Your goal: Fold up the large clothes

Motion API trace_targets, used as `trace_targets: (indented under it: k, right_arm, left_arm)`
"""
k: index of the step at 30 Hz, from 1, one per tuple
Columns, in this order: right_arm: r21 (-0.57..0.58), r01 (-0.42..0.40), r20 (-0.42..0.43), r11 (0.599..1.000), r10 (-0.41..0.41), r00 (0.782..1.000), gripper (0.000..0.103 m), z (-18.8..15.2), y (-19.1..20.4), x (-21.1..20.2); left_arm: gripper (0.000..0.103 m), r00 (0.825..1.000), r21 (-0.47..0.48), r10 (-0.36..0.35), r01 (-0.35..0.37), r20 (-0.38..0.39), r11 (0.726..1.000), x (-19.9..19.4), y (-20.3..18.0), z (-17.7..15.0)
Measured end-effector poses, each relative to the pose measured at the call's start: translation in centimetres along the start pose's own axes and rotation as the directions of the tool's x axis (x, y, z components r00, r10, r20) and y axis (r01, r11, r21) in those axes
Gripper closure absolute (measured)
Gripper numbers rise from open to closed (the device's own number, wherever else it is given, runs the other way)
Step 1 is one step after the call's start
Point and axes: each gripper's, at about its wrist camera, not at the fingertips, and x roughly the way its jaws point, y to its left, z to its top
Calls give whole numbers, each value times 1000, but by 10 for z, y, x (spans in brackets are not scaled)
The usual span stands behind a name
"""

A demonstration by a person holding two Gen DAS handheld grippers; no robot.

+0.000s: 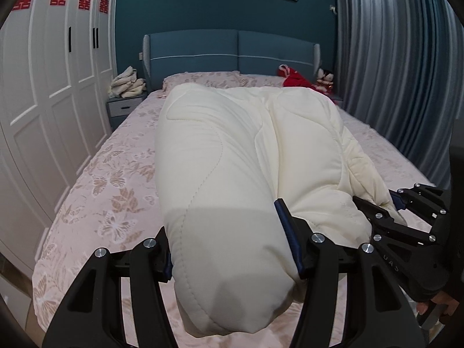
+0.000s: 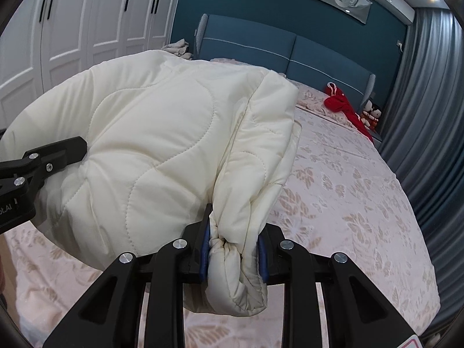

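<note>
dim indoor light, fisheye-warped edges

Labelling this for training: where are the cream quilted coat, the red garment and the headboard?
cream quilted coat (image 1: 220,150), left wrist view, quilted upper surface.
red garment (image 2: 340,103), right wrist view, bunched middle.
headboard (image 1: 191,49), left wrist view, left panel.
</note>
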Motion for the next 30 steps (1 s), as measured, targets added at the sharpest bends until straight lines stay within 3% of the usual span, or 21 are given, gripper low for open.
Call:
trace_targets:
  k: [6, 9, 11, 12, 14, 18, 22, 25, 27, 29, 30]
  right_arm:
    - [-76, 56, 20, 996, -55, 998, 81, 6, 20, 45]
    - [-8, -8, -97, 1000, 7, 995, 81, 4, 8, 93]
    - [134, -145, -203, 980, 170, 964, 81, -11, -7, 129]
    - [233, -205, -236, 951, 260, 936, 81, -23, -13, 143]
    - [325, -280, -254, 903, 368, 894, 81, -40, -12, 155]
    - [365, -333, -240, 869, 434, 868, 71, -57, 8, 155]
    - [446, -288, -300, 847, 445, 844, 44, -75, 22, 166]
    - [540, -295, -338, 788, 524, 782, 38, -89, 30, 187]
    - [614, -314, -330, 724, 597, 731, 44, -94, 33, 201]
    - [684, -343, -299, 644, 677, 673, 63, -97, 33, 213]
    - [681, -351, -295, 642, 680, 671, 69, -92, 34, 214]
  left_arm:
    - [47, 995, 69, 70, -66, -66, 995, 61, -2, -6]
    - [45, 987, 45, 105, -100, -121, 994, 104, 8, -21]
    - [43, 979, -27, 109, -116, -173, 993, 124, 28, -33]
    - [43, 978, -60, 98, -111, -186, 992, 126, 38, -37]
    - [42, 976, -102, 81, -103, -200, 989, 124, 57, -45]
    - [40, 971, -161, 22, -62, -239, 985, 122, 92, -59]
    - [29, 949, -254, -73, -8, -307, 967, 129, 129, -88]
    - [20, 931, -328, -145, 29, -335, 944, 132, 148, -109]
    - [19, 921, -392, -194, 50, -337, 919, 135, 161, -123]
    - [19, 916, -465, -243, 72, -319, 882, 139, 171, -133]
    - [20, 916, -487, -257, 80, -309, 870, 140, 174, -136]
